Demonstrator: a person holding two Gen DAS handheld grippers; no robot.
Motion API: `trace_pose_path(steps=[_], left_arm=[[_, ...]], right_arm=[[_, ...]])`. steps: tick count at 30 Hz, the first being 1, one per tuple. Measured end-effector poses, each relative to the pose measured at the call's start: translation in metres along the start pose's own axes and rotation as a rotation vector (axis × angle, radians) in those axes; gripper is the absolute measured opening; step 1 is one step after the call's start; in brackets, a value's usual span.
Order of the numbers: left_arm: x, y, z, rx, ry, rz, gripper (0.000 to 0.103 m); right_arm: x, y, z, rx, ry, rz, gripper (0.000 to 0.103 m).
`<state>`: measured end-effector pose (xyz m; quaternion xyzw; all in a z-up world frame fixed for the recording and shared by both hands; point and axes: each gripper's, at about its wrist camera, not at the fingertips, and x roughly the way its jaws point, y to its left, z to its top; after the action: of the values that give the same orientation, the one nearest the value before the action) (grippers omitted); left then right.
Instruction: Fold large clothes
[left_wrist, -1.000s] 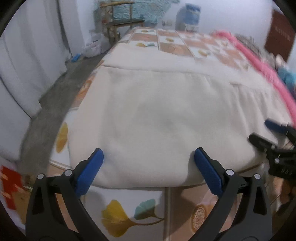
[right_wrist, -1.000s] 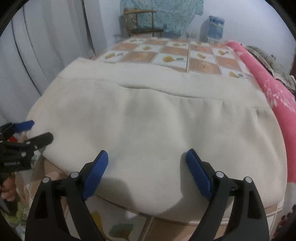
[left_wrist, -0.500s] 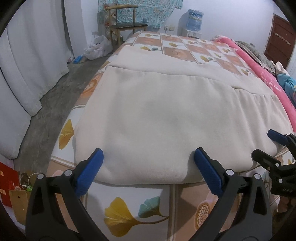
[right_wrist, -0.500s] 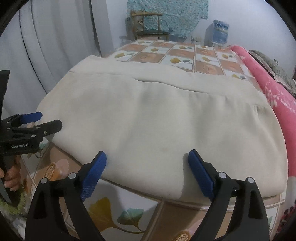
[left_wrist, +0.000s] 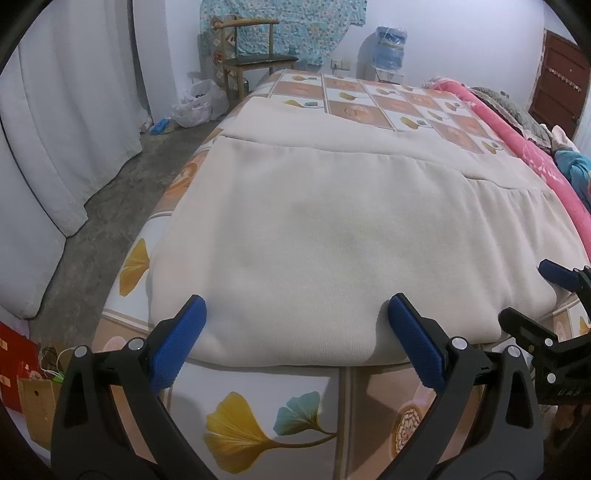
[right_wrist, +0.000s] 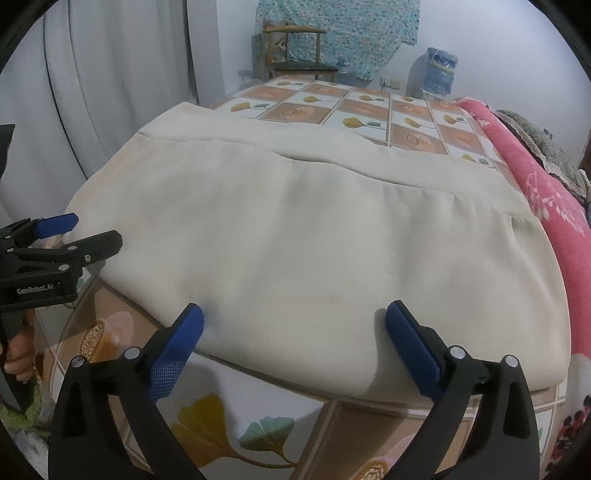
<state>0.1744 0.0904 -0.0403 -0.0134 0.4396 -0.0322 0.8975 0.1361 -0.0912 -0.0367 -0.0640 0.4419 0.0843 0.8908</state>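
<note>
At the bottom of each frame my blue jaws stand wide apart, holding nothing. My left gripper (left_wrist: 295, 336) sits over the near edge of the cream garment (left_wrist: 351, 240). My right gripper (right_wrist: 293, 339) is opening more, with the same edge between its jaws but not pinched. The garment fills the middle of both frames, lying flat on the leaf-print bedsheet (left_wrist: 258, 424). I think I could grab the sheet too, or only the top layer, and the fold would go crooked. At the left edge of the right view, my other gripper reads "GenRobot.AI" (right_wrist: 35, 289).
</note>
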Motion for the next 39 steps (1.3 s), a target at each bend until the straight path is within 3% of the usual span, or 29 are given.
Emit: trace_pose_path(steps=[21, 28, 34, 39], left_arm=[[0.0, -0.002, 0.001, 0.002, 0.008, 0.01, 0.096], [0.001, 0.001, -0.001, 0.001, 0.02, -0.001, 0.096], [0.0, 0.002, -0.002, 0.003, 0.016, -0.005, 0.096], [0.001, 0.001, 0.0, 0.005, 0.008, -0.005, 0.096]], right_arm=[[-0.005, 0.0, -0.006, 0.023, -0.041, 0.005, 0.096], [-0.01, -0.002, -0.012, -0.021, -0.038, 0.04, 0.096], [-0.03, -0.024, -0.03, -0.021, -0.037, 0.005, 0.096], [-0.062, -0.062, -0.018, 0.082, -0.114, -0.013, 0.096]])
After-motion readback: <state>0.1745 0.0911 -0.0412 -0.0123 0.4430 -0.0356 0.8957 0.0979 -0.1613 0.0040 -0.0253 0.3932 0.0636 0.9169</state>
